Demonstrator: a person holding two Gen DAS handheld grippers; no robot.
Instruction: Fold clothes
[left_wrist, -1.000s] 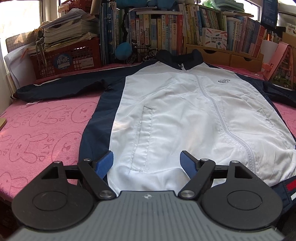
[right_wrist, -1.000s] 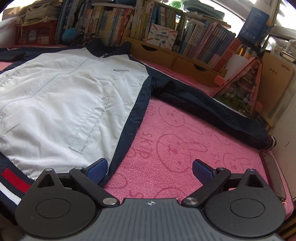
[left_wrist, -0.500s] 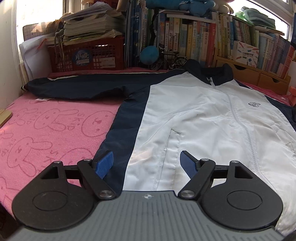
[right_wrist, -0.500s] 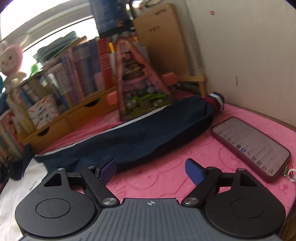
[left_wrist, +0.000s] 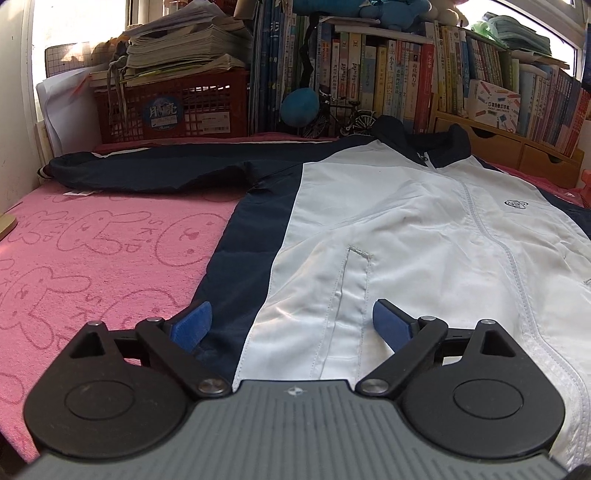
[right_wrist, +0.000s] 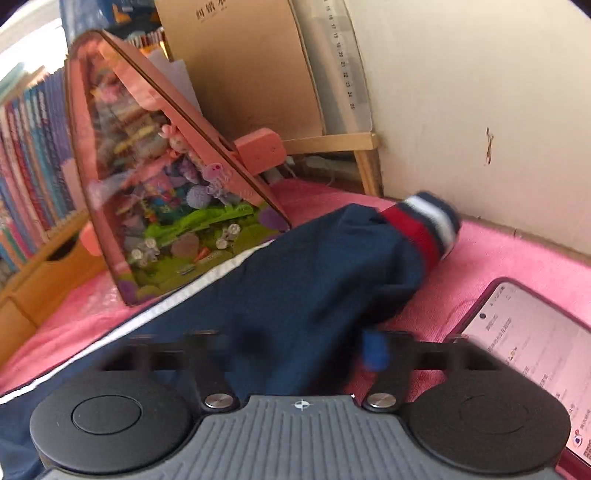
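Observation:
A white and navy zip jacket (left_wrist: 399, 236) lies flat, front up, on a pink towel (left_wrist: 92, 258), its left sleeve (left_wrist: 147, 171) stretched out to the left. My left gripper (left_wrist: 291, 325) is open and empty, hovering over the jacket's lower left side near the pocket. In the right wrist view the jacket's other sleeve (right_wrist: 314, 280) ends in a red, white and navy cuff (right_wrist: 428, 225). My right gripper (right_wrist: 295, 350) is low over this sleeve; its fingers are motion-blurred, one blue pad (right_wrist: 375, 349) shows, and the sleeve cloth lies between them.
A red crate (left_wrist: 173, 107) of papers and rows of books (left_wrist: 406, 81) line the back. A pink triangular toy house (right_wrist: 159, 192) stands behind the right sleeve. A phone (right_wrist: 532, 354) lies on the towel at right. A wall (right_wrist: 480, 110) is close.
My right gripper moved forward and down onto the right sleeve near the cuff, and its fingers have drawn closer together. My left gripper shifted slightly left and forward, still open.

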